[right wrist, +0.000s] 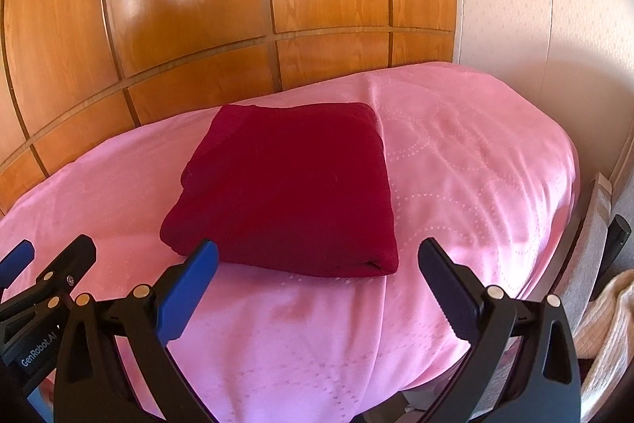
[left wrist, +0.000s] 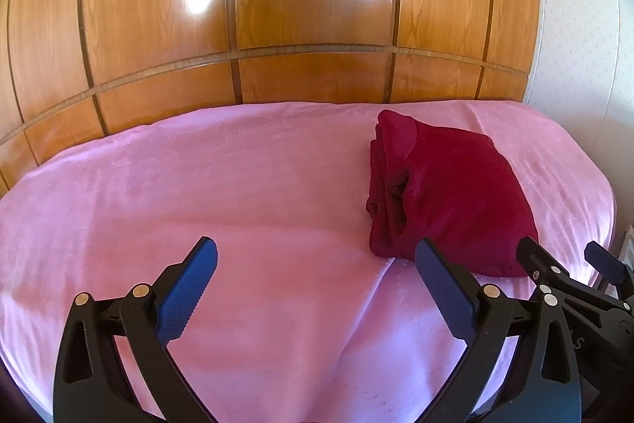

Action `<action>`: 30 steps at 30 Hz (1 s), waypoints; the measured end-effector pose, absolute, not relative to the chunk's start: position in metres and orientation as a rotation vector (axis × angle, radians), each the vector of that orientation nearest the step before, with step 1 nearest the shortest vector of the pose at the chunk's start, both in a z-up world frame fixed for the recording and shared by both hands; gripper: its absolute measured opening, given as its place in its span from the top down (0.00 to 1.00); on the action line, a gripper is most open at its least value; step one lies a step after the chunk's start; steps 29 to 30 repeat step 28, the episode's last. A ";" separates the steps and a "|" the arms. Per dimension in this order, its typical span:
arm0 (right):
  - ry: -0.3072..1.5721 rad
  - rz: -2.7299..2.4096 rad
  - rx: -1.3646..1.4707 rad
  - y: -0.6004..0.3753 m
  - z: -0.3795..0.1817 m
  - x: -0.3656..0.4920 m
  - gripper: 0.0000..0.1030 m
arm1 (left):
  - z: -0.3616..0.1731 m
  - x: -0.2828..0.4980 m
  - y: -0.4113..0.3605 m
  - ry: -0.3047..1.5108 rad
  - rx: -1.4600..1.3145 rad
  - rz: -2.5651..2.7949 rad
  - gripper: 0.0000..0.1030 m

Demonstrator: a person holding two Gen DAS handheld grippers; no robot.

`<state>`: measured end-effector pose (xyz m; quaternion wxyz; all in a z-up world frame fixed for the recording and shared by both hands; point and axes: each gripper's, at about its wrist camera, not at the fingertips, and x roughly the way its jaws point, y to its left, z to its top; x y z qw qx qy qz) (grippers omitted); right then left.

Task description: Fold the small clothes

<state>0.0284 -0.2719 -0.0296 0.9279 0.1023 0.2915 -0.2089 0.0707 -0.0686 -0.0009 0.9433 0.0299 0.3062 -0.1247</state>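
Note:
A dark red garment (left wrist: 447,193) lies folded into a thick rectangle on the pink bed cover (left wrist: 198,185). In the right wrist view the garment (right wrist: 289,185) sits straight ahead on the cover (right wrist: 455,165), its near edge just beyond the fingertips. My left gripper (left wrist: 316,248) stands wide open over bare cover, to the left of the garment, with nothing between its fingers. My right gripper (right wrist: 319,246) is open too, and its pads are clear of the cloth. Each gripper shows in the other's view: the right gripper (left wrist: 570,260) and the left gripper (right wrist: 47,252).
Glossy wooden panelling (left wrist: 277,6) rises behind the bed. A white textured wall (right wrist: 535,6) closes the right side. The bed's right edge drops off near a cream knitted cloth (right wrist: 606,324) and a dark object (right wrist: 618,228).

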 end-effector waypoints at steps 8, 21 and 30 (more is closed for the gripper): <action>0.602 -0.422 0.204 -0.269 -0.030 0.028 0.02 | 0.002 0.069 -0.066 0.613 0.061 -0.259 0.04; 0.618 -0.412 0.202 -0.269 -0.034 0.032 0.02 | 0.000 0.072 -0.062 0.612 0.027 -0.276 0.04; 0.613 -0.417 0.207 -0.271 -0.034 0.033 0.02 | -0.008 0.075 -0.061 0.640 0.052 -0.234 0.04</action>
